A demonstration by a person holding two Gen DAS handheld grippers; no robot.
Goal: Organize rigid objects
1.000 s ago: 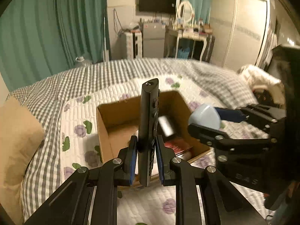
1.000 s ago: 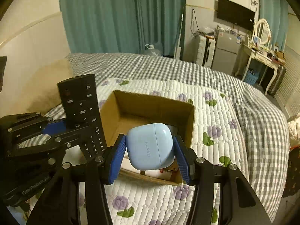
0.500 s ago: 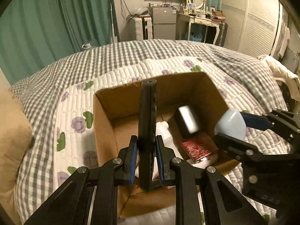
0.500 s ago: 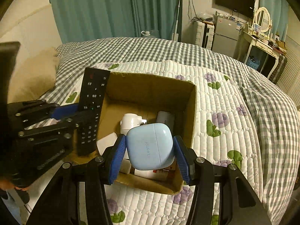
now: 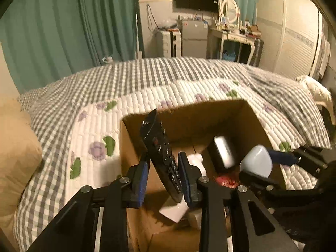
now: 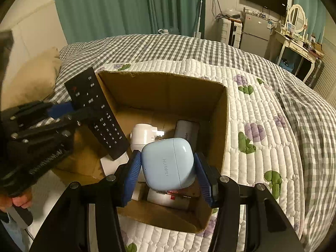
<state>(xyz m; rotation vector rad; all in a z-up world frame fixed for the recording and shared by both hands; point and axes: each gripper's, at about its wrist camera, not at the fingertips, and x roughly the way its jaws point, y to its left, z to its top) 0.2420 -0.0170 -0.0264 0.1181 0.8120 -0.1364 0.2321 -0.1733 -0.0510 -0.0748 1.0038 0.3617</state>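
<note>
An open cardboard box [image 6: 163,77] [image 5: 210,105] sits on the quilted bed. My left gripper [image 5: 162,163] [image 6: 63,113] hovers over the box's left wall with its jaws opening. The black remote [image 5: 159,147] [image 6: 96,113] stands loose and tilted between the pads, its lower end down on a white block [image 6: 113,163] in the box. My right gripper [image 6: 168,168] [image 5: 273,161] is shut on a pale blue earbud case [image 6: 168,166] [image 5: 256,161], held just above the box's near right part.
Inside the box lie a white plug adapter [image 6: 145,134], a grey power bank [image 6: 187,130] and a red-and-white pack [image 6: 168,199]. A tan pillow [image 6: 35,77] lies left of the box. A hand [image 6: 19,201] shows at the bottom left.
Both grippers came down closer to the box. The left jaws parted, and the remote tipped from edge-on upright to leaning with its buttons showing. The earbud case stays gripped.
</note>
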